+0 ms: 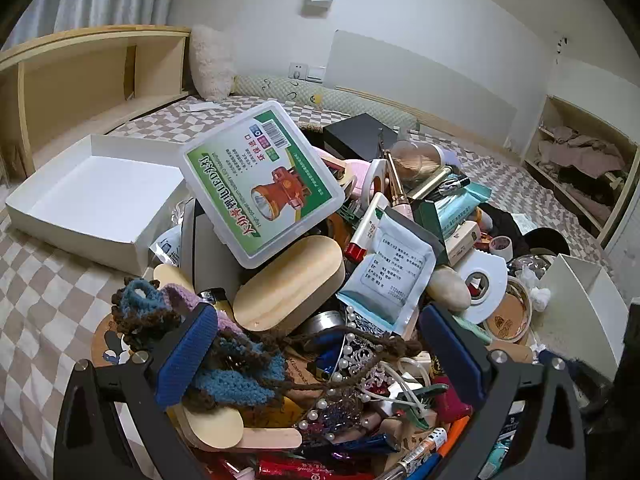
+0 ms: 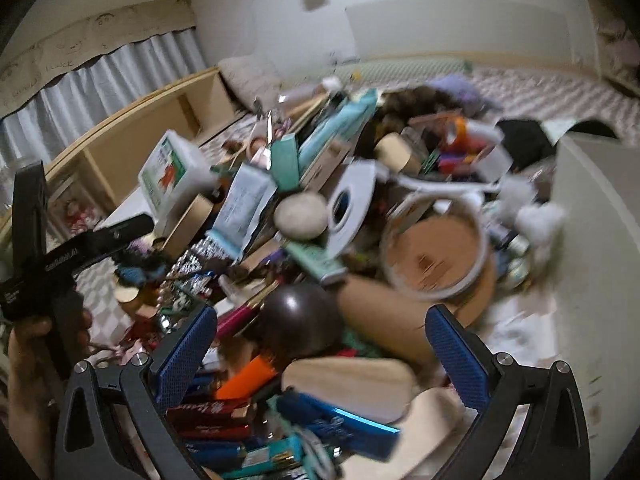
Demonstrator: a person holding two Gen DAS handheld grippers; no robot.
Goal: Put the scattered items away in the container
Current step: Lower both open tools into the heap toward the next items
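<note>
Left wrist view: left gripper [image 1: 316, 354] has its jaws spread wide over the pile, nothing clamped. Crocheted blue-purple pouch [image 1: 218, 364] drapes against the inner face of the left-hand finger, its brown cord trailing across the gap. Pearl tiara [image 1: 356, 354] lies between the fingers, toward the right-hand one. Ahead of the tips: wooden oval box [image 1: 290, 284], then the plastic headlamp case [image 1: 260, 182] tilted on top of the heap. White cardboard box [image 1: 86, 204] sits well beyond the left-hand finger, open and bare inside; likely the container. A white bin [image 1: 580, 300] stands past the right-hand finger.

Right wrist view: blurred, so the camera is in motion. Right gripper [image 2: 320, 350] also wide apart, holding nothing. Dark round ball [image 2: 298, 320] and an orange item [image 2: 248, 380] sit between the fingers near the left-hand one. Tape roll [image 2: 434, 254] is ahead of the right-hand finger, white bin wall [image 2: 592, 260] outside it. The left gripper's body and the hand holding it show at the left edge.

Judgement: step is choosing a pick. For the left, centre on the pouch body, not the cord, or the cord will drag the tiara along. Close fully before lifting, lift straight up, and avoid nudging the tilted case.
</note>
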